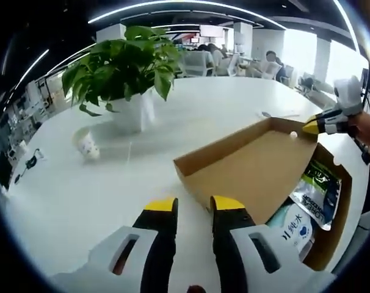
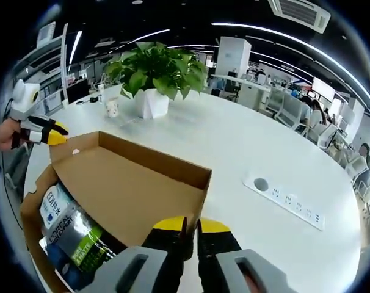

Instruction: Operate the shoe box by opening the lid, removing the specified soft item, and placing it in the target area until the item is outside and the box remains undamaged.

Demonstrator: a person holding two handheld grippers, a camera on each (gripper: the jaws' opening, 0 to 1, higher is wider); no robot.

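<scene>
A brown cardboard shoe box (image 1: 342, 201) (image 2: 30, 215) lies on the white table with its lid (image 1: 258, 168) (image 2: 133, 183) raised. Inside are soft packets: a green-and-black one (image 1: 320, 188) (image 2: 80, 245) and a white-and-blue one (image 1: 293, 229) (image 2: 51, 205). My left gripper (image 1: 194, 205) (image 2: 55, 134) stands open at one lid corner, the cardboard edge just between its jaws. At the opposite corner my right gripper (image 2: 191, 227) (image 1: 313, 127) has its jaws nearly together on the lid's edge. A hand holds each gripper.
A potted green plant (image 1: 127, 73) (image 2: 155, 76) in a white pot stands behind the box. Near it are a paper cup (image 1: 87, 145) (image 2: 112, 108) and a socket strip (image 2: 284, 194) set into the table. Office desks, chairs and people are far behind.
</scene>
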